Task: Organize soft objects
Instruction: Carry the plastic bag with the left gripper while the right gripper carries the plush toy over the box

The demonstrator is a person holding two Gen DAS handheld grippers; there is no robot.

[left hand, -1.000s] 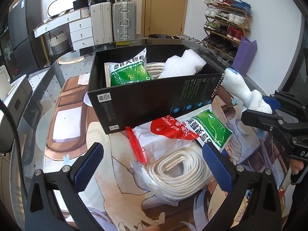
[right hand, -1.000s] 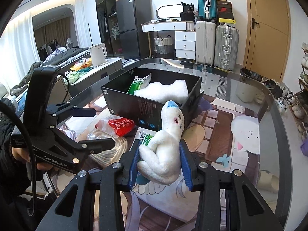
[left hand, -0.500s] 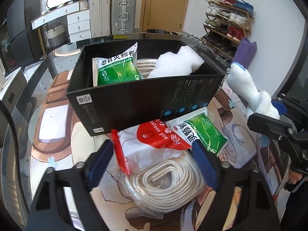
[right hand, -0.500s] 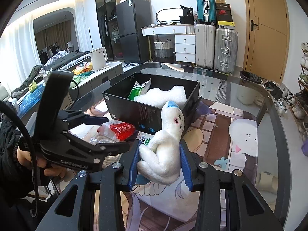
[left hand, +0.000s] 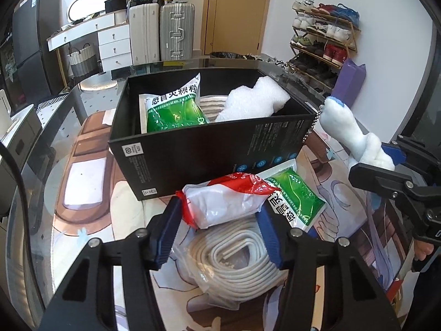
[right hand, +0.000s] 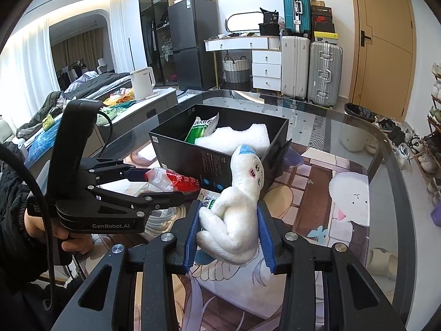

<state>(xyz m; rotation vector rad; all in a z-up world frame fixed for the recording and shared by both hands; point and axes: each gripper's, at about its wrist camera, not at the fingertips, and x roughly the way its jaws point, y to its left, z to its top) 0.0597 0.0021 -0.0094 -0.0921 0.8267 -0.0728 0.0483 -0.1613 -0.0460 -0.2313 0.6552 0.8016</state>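
My left gripper (left hand: pixel 219 208) is closing its jaws on a red-and-white plastic bag (left hand: pixel 223 204), which is crumpled between the blue pads (left hand: pixel 271 234). The bag lies on a clear bag of coiled white tubing (left hand: pixel 239 262), beside a green packet (left hand: pixel 295 198). Behind them stands a black box (left hand: pixel 209 149) holding another green packet (left hand: pixel 173 110) and white foam wrap (left hand: pixel 253 102). My right gripper (right hand: pixel 228 234) is shut on a white plush toy (right hand: pixel 237 209), held upright in front of the box's near corner (right hand: pixel 273 165). The left gripper (right hand: pixel 171 184) shows in the right wrist view with the bag (right hand: pixel 176 179).
Everything rests on a printed mat (right hand: pixel 311 193) over a round glass table (right hand: pixel 386 143). A hand (right hand: pixel 71 237) holds the left gripper's grip. Suitcases (left hand: pixel 176 30), drawers and a shoe rack (left hand: pixel 325 41) stand against the far walls, off the table.
The left gripper's jaws have come together from wide open onto the red-and-white bag, which has bunched up between the pads. The right gripper and the plush toy have stayed put.
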